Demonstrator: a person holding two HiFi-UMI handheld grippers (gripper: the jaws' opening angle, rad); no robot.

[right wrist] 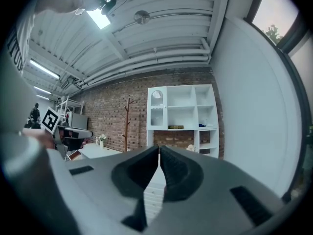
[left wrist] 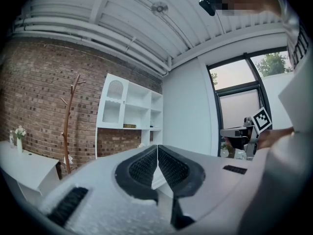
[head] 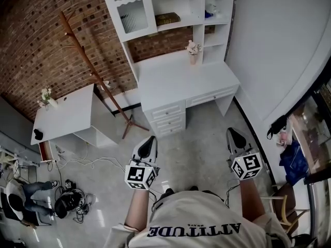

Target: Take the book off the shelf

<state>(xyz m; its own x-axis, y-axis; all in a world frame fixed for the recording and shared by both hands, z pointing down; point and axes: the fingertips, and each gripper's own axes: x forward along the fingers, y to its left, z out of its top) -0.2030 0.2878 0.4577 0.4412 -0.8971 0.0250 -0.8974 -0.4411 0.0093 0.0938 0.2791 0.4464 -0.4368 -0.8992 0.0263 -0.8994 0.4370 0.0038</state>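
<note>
Both pairs of jaws are together with nothing between them: the left gripper shows its ribbed pads meeting along one seam, and the right gripper shows the same. Each is held out low in front of the person, side by side and apart from one another, over bare floor.

The book lies on the shelf in the open middle bay of the white unit above the desk, beside the glass-fronted door. It seems to lie flat with its long edge facing out, though it is too small in every view to be sure of that. Both gripper views point roughly toward that bay (the book is only a thin dark strip there).

By my reading, the task has not begun in any real sense. The book is untouched, well apart from both grippers, and the desk stands between the person and the unit. Everything is left: closing in on the desk, raising a gripper to the bay, parting its jaws, taking hold of the book and drawing it clear of the shelf.
</note>
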